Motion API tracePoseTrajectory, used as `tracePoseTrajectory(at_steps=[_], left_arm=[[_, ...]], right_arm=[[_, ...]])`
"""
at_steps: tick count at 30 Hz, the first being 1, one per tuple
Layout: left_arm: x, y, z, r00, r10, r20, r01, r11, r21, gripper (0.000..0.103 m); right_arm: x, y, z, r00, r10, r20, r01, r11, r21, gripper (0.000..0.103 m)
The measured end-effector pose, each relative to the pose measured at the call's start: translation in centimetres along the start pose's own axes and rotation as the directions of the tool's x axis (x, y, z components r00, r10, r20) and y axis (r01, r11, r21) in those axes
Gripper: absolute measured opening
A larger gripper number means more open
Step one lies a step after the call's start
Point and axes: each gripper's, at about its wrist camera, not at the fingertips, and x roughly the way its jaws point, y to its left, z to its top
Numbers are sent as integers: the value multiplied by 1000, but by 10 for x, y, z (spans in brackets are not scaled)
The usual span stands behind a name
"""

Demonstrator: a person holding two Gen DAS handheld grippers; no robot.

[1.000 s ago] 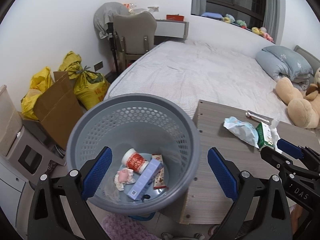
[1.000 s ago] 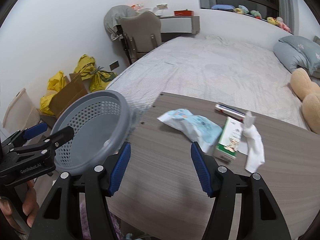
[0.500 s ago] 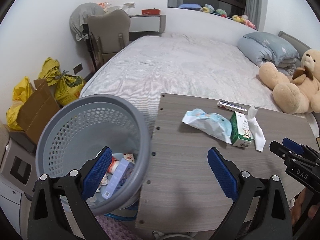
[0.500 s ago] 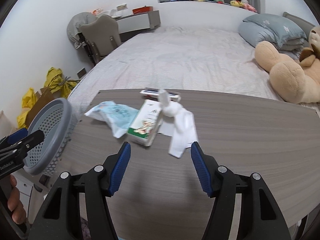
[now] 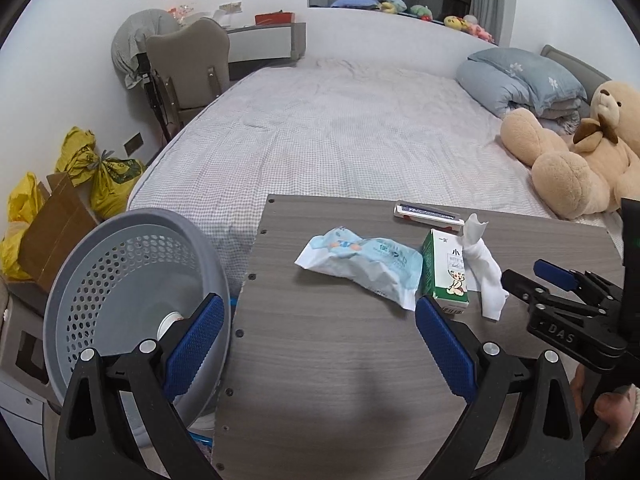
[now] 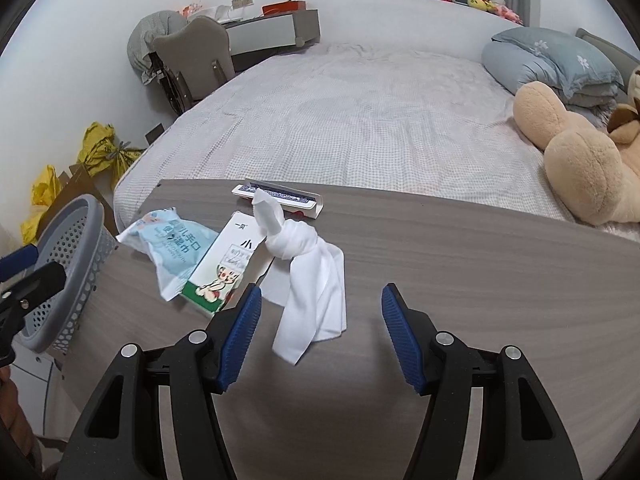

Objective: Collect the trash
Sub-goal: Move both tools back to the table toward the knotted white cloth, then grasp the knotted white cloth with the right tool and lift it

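so far only a little sits in the grey basket [image 5: 120,280], lower left — wipes pack [image 6: 172,248], carton [image 6: 224,268], knotted tissue [image 6: 308,276] and flat packet [image 6: 280,197] remain; left gripper [image 5: 316,348] and right gripper [image 6: 320,332] gape empty.

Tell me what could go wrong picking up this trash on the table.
The knotted white tissue overlaps the green carton, so closing the open right gripper on it may drag the carton along. The grey basket sits beside the table, below its edge; a careless drop could miss it.
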Motion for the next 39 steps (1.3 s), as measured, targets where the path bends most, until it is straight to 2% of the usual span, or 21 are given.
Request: tracePoseTrajectory(at_steps=[15, 23, 33, 39], left_arm=[[13, -6, 3, 999, 18, -31, -17, 1000, 12, 95], [14, -8, 4, 999, 20, -32, -19, 1000, 12, 95], [13, -13, 4, 999, 24, -26, -24, 1000, 16, 95], [18, -21, 4, 999, 18, -28, -18, 1000, 15, 95]], right_arm=[[49, 5, 18, 999, -4, -50, 0, 996, -92, 60], [60, 7, 25, 998, -8, -60, 1, 994, -108, 59], [56, 8, 21, 998, -5, -58, -1, 995, -103, 12], [39, -3, 8, 999, 14, -45, -15, 1000, -20, 10]])
